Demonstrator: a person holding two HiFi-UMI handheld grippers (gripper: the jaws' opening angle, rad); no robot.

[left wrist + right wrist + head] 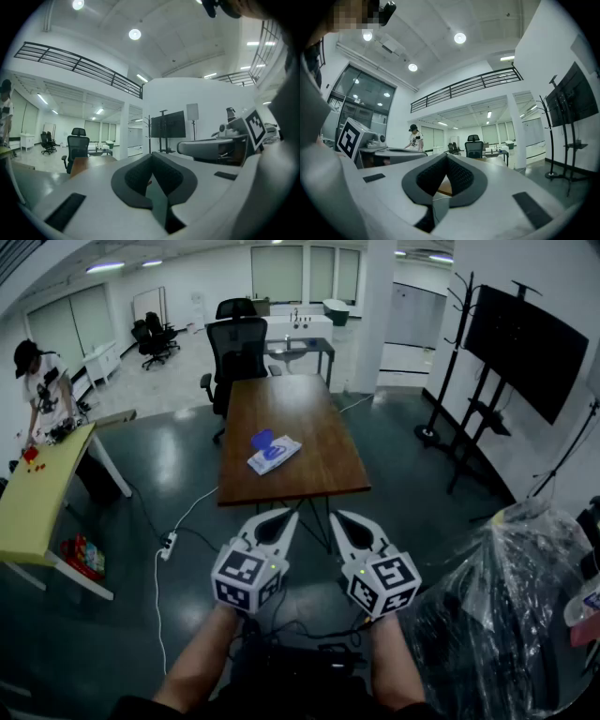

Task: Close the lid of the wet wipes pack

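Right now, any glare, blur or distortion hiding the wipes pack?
Head view: fisheye bend at the edges, glossy floor shows bright reflections, wet wipes pack sharp, evenly lit, small. Left gripper view: round black vignette, ceiling lamp blown out, pack not in frame. Right gripper view: same vignette and glare, no pack.

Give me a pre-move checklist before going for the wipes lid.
1. Lid open, needs closing: ok, blue flap stands up.
2. Wet wipes pack flat on table: ok.
3. Left gripper empty, jaws together: ok.
4. Right gripper empty, jaws together: ok.
5. Pack within reach: not ok, both grippers hang short of the table's near edge.
6. Pack fixed against sliding: cannot tell.
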